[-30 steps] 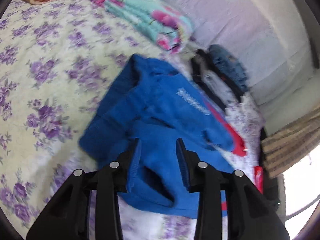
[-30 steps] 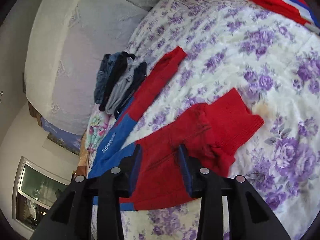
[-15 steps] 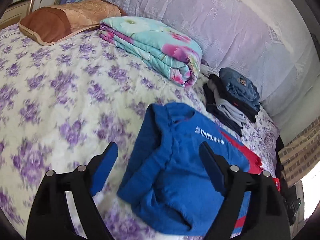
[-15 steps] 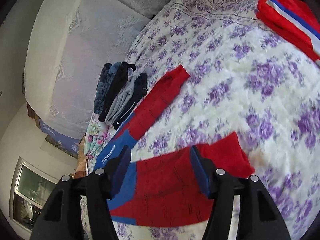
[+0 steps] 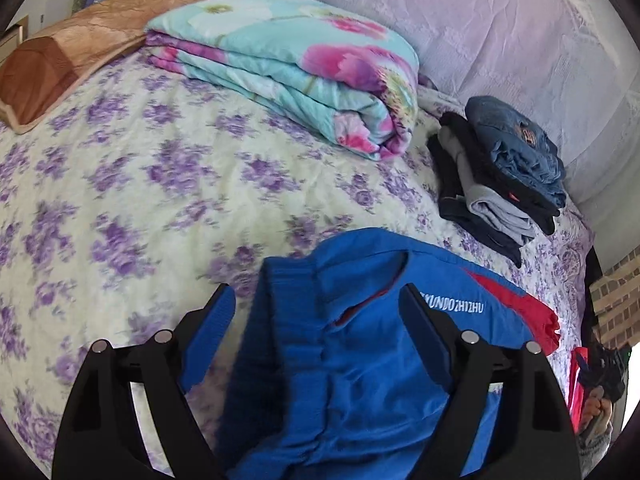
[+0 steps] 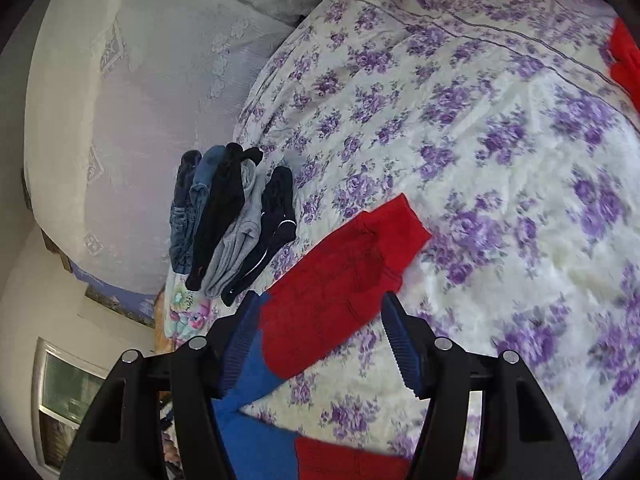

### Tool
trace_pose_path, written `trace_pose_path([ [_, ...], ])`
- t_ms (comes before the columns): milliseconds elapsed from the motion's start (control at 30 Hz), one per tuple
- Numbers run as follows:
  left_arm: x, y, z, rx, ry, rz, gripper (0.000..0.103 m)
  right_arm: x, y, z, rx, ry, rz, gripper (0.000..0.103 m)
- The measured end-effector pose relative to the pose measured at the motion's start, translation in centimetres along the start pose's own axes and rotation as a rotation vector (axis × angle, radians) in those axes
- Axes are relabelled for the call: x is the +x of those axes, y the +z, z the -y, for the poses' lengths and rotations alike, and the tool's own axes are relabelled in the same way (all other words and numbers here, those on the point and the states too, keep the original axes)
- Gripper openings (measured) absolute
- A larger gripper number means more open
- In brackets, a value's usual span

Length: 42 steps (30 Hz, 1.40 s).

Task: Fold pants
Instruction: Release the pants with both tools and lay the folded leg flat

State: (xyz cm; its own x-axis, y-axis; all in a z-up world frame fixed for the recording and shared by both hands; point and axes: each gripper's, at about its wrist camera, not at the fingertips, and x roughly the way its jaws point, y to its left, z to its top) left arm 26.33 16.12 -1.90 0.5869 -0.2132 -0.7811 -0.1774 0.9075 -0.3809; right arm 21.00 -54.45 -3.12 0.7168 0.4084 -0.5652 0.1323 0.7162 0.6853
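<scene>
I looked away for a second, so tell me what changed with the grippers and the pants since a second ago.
Both grippers let go: the left gripper, shut on the blue waist of the pants before, is now open, and the right gripper released the red leg cuff. The pants now lie on the bedspread. The folded clothes pile stayed put.

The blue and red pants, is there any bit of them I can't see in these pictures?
- Left wrist view: the lower part of the pants runs off the bottom edge, and the open left tongs cover its sides.
- Right wrist view: the second red leg is cut off by the bottom edge; the open right tongs hide where the legs join.
- Right wrist view: the red garment is cut off at the right edge.
</scene>
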Motion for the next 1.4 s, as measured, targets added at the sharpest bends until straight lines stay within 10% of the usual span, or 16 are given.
trace_pose_path([
  [300,2.1,2.2,4.8,0.23,0.1,-0.005,0.082,5.8,3.8,-3.5,-0.266,-0.198,-0.095,0.058],
  [933,5.2,2.8,2.0,0.193,0.068,-0.083,0.082,8.4,3.5,-4.5,-0.782,-0.385,-0.168,0.058],
  [1233,6.3,2.8,0.0,0.1,0.024,-0.118,0.082,9.0,5.3,1.8,-0.471,-0.129,-0.215,0.065],
  [1400,6.6,2.9,0.7,0.117,0.007,-0.128,0.082,10.1,5.0,3.2,-0.345,-0.095,-0.205,0.025],
])
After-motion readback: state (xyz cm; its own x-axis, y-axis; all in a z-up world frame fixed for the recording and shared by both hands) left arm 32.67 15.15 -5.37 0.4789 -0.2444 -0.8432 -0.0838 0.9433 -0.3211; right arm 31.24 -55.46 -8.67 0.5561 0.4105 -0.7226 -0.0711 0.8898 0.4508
